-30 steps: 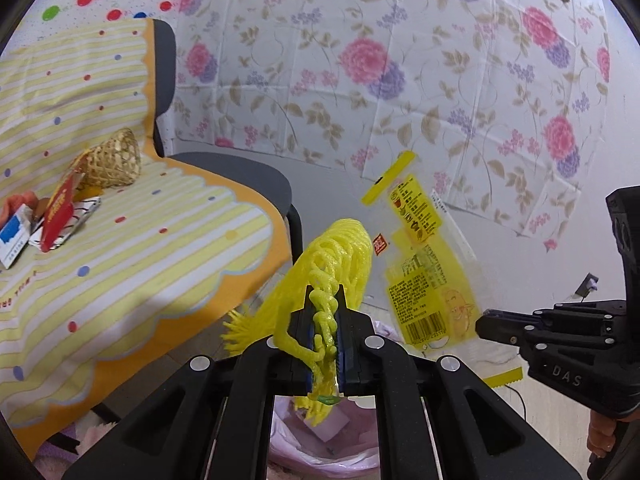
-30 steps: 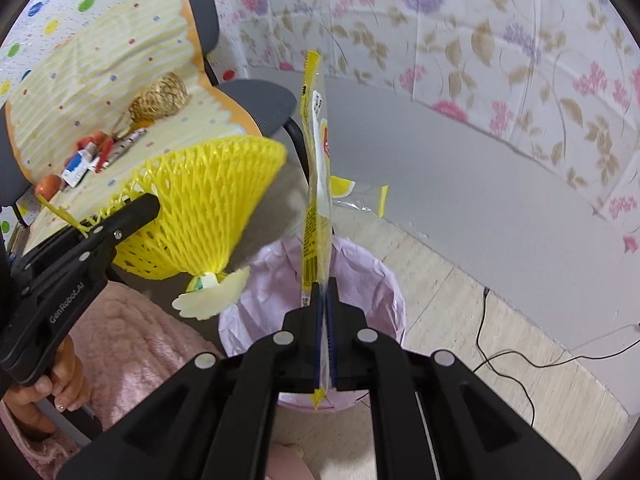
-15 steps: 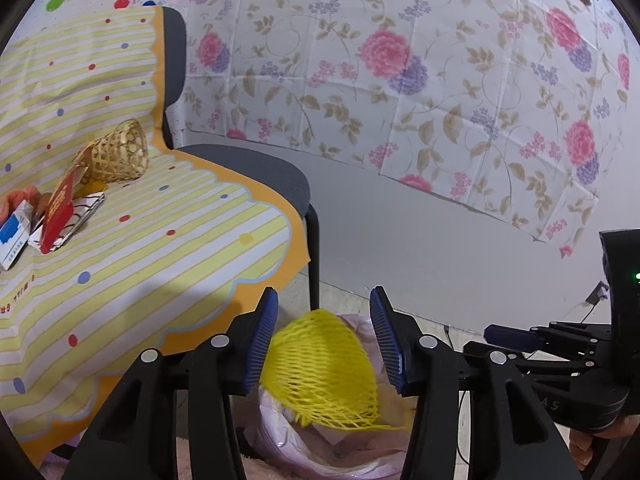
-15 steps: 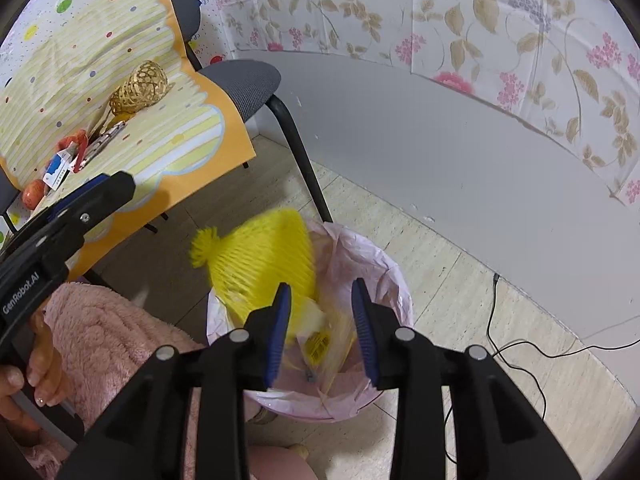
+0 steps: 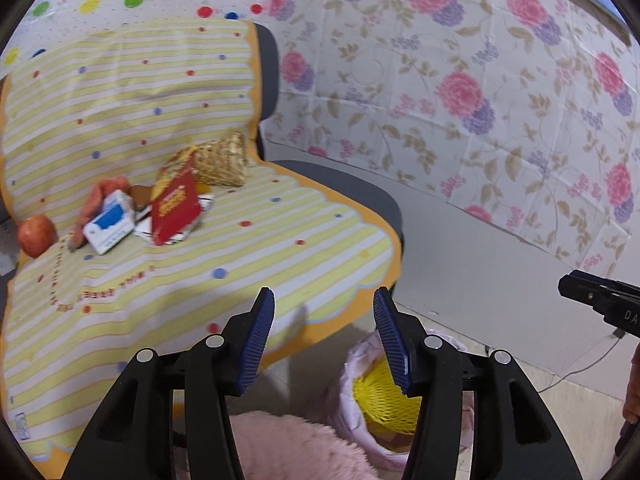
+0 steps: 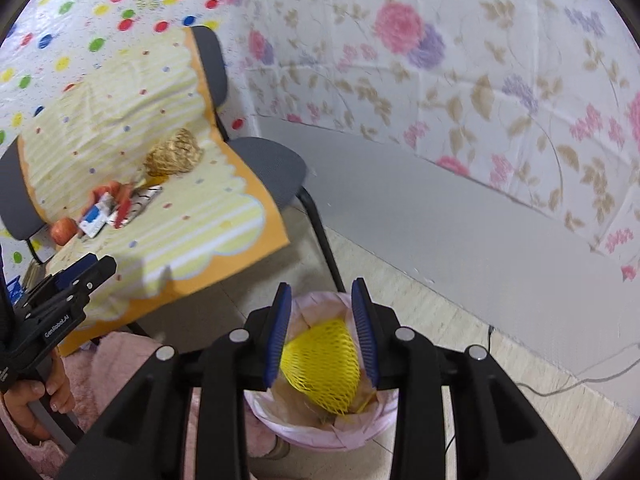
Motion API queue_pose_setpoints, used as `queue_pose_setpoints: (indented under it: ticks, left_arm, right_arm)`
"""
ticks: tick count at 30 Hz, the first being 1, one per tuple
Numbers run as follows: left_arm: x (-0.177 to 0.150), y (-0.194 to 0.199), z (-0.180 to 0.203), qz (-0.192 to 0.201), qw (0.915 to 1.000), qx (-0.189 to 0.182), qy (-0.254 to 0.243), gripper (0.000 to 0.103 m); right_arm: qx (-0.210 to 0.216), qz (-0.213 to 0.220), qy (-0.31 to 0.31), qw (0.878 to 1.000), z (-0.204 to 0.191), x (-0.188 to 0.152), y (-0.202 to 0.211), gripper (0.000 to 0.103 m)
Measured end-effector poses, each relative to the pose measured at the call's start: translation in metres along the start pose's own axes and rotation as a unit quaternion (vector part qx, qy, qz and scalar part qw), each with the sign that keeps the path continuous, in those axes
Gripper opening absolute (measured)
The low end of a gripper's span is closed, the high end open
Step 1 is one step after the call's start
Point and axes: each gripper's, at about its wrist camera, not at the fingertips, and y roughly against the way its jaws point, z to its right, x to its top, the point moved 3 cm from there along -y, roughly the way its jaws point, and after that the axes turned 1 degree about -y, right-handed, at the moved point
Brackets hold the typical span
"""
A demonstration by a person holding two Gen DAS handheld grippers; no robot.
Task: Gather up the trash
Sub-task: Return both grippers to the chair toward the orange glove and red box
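One yellow foam net (image 6: 320, 364) lay inside the bin (image 6: 376, 432), resting on crumpled brownish scraps against the pink liner. We saw it in the right wrist view directly beyond our right gripper (image 6: 321, 334), whose blue pads (image 6: 276, 334) stood apart with nothing between them. From the left wrist view the net (image 5: 378, 400) showed partly behind the right-hand finger of our left gripper (image 5: 324, 336), low in the bin (image 5: 352, 364); that gripper was spread wide too, holding nothing. Our left gripper (image 6: 64, 300) appeared at the left edge of the right view, gripped by a hand (image 6: 36, 404) in a pink fleecy sleeve.

Beside the bin stood a grey chair (image 6: 272, 168) draped with a striped yellow cloth (image 6: 192, 232). On the cloth (image 5: 240, 248) sat more clutter, well apart from the bin: a red packet (image 5: 176, 210), a white-and-blue box (image 5: 110, 222), an apple (image 5: 36, 236) and a woven basket (image 5: 222, 162) tipped on its side. Floral sheeting (image 5: 460, 92) covered the wall behind.
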Motion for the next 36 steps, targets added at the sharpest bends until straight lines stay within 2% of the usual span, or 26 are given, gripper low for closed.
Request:
queue_pose_setpoints:
  ticks: [8,11,14,17,23,29,36]
  left_arm:
    - [0.004,0.026,-0.059,0.008,0.9971,0.065,0.038,0.056]
    - [0.007,0.034,-0.090,0.011,0.9931,0.103,0.055,0.056]
    - [0.007,0.040,-0.116,0.011,0.9892,0.125,0.075,0.057]
    - [0.009,0.046,-0.146,0.005,0.9834,0.157,0.091,0.064]
    - [0.014,0.053,-0.188,-0.003,0.9758,0.193,0.103,0.065]
    - [0.030,0.045,-0.225,-0.003,0.9677,0.222,0.119,0.065]
    - [0.049,0.007,-0.264,-0.015,0.9616,0.243,0.126,0.065]
  right_arm:
    - [0.063,0.002,0.052,0.997,-0.061,0.025,-0.011,0.031]
    - [0.086,0.002,0.074,0.994,-0.091,0.036,-0.020,0.031]
    - [0.107,0.001,0.094,0.990,-0.119,0.046,-0.028,0.031]
    - [0.125,0.000,0.110,0.986,-0.147,0.057,-0.037,0.036]
    - [0.154,-0.002,0.129,0.980,-0.191,0.077,-0.062,0.039]
    - [0.175,-0.010,0.139,0.975,-0.228,0.100,-0.103,0.039]
    - [0.181,-0.014,0.154,0.971,-0.267,0.121,-0.151,0.038]
